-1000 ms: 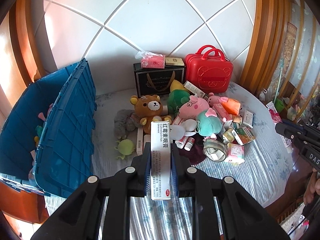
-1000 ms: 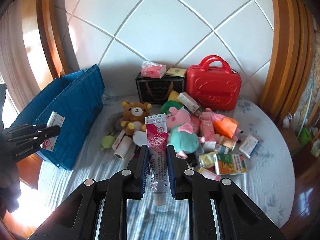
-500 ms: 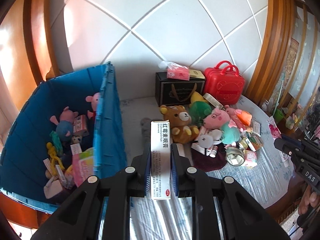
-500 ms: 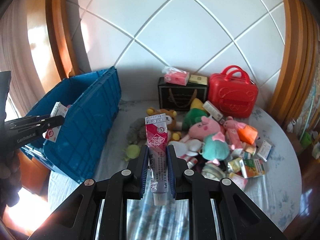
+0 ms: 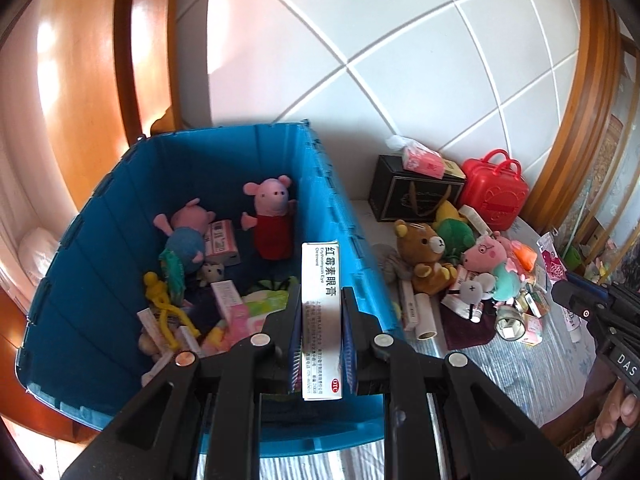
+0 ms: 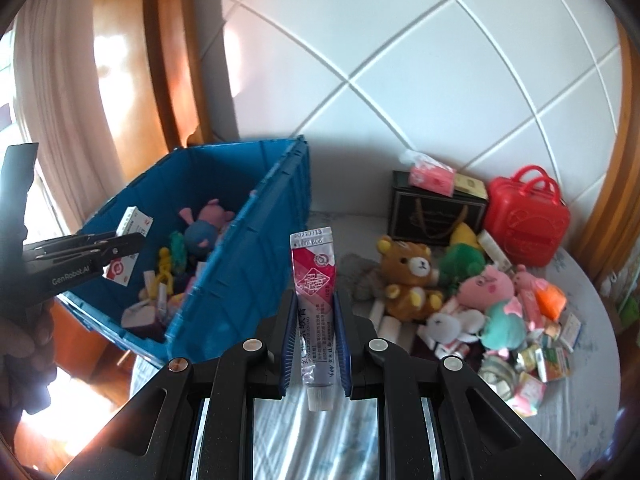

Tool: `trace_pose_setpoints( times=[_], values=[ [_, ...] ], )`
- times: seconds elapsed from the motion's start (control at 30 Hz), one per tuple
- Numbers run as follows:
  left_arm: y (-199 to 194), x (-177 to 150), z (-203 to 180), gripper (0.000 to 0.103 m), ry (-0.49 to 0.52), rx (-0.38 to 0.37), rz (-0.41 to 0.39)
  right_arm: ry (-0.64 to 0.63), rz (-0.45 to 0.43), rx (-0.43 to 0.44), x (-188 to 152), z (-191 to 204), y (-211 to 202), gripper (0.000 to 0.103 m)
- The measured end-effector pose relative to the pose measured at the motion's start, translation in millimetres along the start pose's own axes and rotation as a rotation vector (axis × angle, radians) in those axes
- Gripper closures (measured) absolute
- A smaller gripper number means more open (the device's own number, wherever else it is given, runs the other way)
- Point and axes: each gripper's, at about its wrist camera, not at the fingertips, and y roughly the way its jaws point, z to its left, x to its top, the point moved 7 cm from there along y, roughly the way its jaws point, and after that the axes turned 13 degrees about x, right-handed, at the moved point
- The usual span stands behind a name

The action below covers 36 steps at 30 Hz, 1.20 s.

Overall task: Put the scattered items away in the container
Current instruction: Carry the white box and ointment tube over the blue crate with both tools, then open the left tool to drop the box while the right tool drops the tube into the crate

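blue container (image 5: 332,216) | left gripper (image 5: 321,312) clamps white box (image 5: 321,320) "Erythromycin Eye Ointment", "OTC" | right gripper (image 6: 314,316) clamps pink tube (image 6: 316,304)

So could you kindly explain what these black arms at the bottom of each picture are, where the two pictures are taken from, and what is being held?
No robot here: a person holds a two-finger gripper in each hand, with a fisheye camera on each looking along its fingers. In the left view, the left gripper is shut on a white ointment box above the blue crate, which already holds pig plushes. In the right view, the right gripper is shut on a red-and-white tube. A teddy bear, other plushes and small boxes lie scattered on the bedsheet, beside a red case.
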Motion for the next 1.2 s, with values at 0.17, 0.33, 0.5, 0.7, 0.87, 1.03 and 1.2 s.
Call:
trace_pose_setpoints(
  times=[0.17,0.33,0.5,0.7,0.87,1.03,1.2],
  values=[
    [5.2,0.9,41.3,0.086,-0.028,0.028,0.003,-0.031,-0.008,0.055,18.4,37.8,23.0,0.085],
    [9.4,3.8,75.6,0.086,-0.047,0.059,0.005,-0.055,-0.003,0.096,31.6,69.8,47.5,0.085],
    [17.1,2.0,101.5,0.086,-0.060,0.078,0.013,-0.054,0.013,0.144,39.5,95.1,68.9,0.085],
    [24.5,1.1,124.4,0.086,-0.082,0.085,0.018,-0.073,0.033,0.170,46.4,118.4,87.8,0.085],
    [32.6,4.5,139.7,0.086,-0.099,0.101,0.024,-0.074,0.067,0.197,49.0,128.5,108.5,0.085],
    [42.3,8.0,152.9,0.086,-0.110,0.114,0.033,-0.090,0.083,0.207,54.6,138.2,123.0,0.085],
    [52.6,13.5,165.4,0.086,-0.121,0.123,0.036,-0.105,0.092,0.211,62.3,147.5,138.4,0.085]
  ],
)
